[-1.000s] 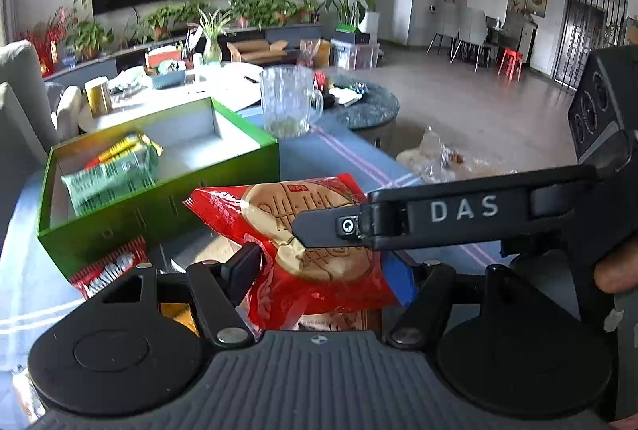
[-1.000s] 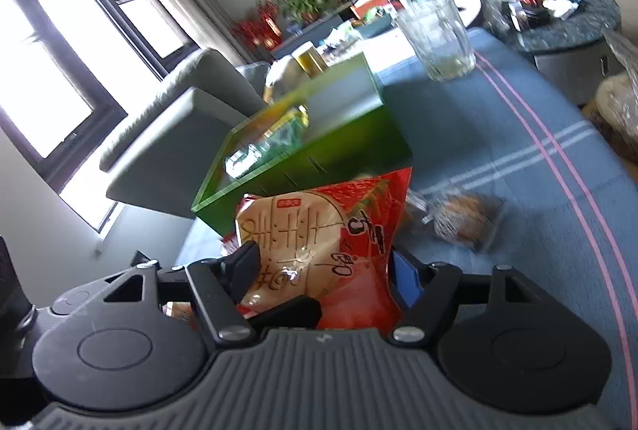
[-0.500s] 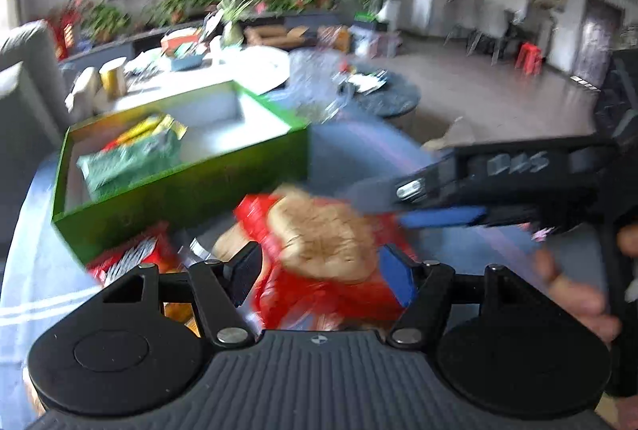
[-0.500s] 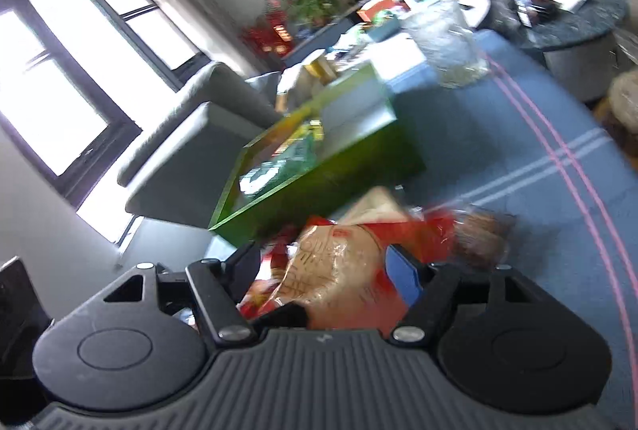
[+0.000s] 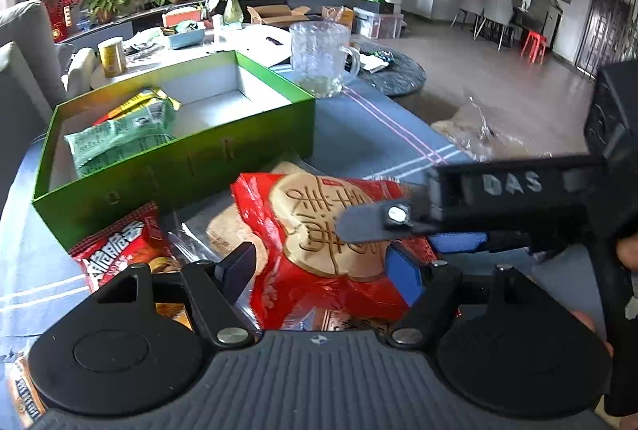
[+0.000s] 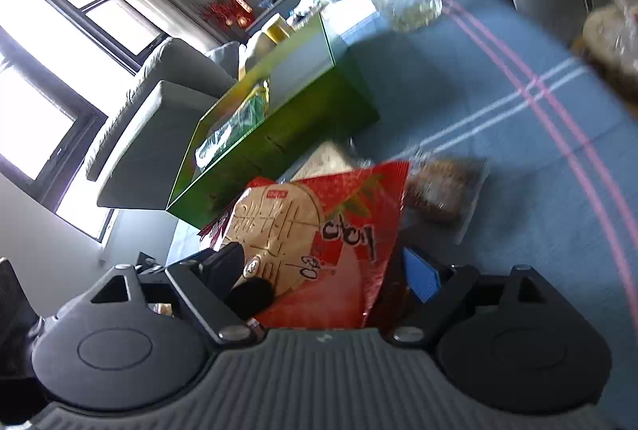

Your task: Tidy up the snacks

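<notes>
A red cracker packet (image 5: 319, 250), its long axis running across both grippers, was seen lying between the just-widened, loosened jaws of the left gripper (image 5: 323, 270) and right gripper (image 6: 323, 266) (equally near), just before the green box (image 5: 191, 167).

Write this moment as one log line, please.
task: organize snacks | red cracker packet: between both grippers, outside green box | left gripper: jaws just opened | right gripper: jaws just opened

Left gripper (image 5: 321, 268) jaws just opening around the red snack bag (image 5: 319, 242); right gripper (image 5: 414, 230) reaches across it, green box (image 5: 179, 167) behind.
</notes>
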### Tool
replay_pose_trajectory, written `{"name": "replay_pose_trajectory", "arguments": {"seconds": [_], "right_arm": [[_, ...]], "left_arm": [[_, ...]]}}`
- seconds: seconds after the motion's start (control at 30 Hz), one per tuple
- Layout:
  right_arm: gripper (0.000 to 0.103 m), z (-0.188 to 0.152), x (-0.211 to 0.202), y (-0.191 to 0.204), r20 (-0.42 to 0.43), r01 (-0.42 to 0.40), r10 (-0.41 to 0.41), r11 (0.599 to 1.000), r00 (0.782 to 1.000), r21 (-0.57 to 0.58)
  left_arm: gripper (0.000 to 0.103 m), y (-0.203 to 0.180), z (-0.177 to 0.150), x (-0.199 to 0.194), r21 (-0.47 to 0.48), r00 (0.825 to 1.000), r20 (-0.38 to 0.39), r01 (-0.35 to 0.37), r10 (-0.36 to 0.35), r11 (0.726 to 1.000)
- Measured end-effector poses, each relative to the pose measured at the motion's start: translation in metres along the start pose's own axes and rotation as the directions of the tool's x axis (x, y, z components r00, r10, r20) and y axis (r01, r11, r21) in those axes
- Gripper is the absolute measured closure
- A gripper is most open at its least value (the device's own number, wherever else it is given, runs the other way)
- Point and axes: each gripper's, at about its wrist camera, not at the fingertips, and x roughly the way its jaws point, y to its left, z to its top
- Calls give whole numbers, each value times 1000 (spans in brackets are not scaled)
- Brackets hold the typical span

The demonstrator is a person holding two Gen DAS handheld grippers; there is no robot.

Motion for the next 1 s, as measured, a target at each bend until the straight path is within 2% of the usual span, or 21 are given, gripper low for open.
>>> {"name": "replay_pose_trajectory", "arguments": {"seconds": [0.17,0.2,0.27,0.3,0.4,0.6,1.0], "right_arm": [[26,0,9,5,-1,-3,3,1000,1000,6],[32,0,11,7,-8,-8,8,1000,1000,-4],[51,-2,9,14,-2,-25,25,999,1000,-19],[55,-3,5,19,7,-28,29,999,1000,-43],[56,-6,-6,35,58,1,7,992,998,-124],[56,-1,-32,54,144,-20,47,983,988,-185],[56,27,-23,73,172,-33,75,971,982,-235]], "left_arm": [[35,-5,-2,1,22,1000,6,-1,1,1000],[35,-5,-1,-1,17,1000,12,1,-1,1000],[35,-6,0,-8,5,1000,23,14,-14,1000],[35,-7,1,-12,3,999,34,21,-21,1000],[35,-12,5,-28,21,996,83,13,-15,1000],[35,-15,18,-50,45,986,167,-2,-6,999],[35,0,43,-49,11,975,218,-35,31,999]]}}
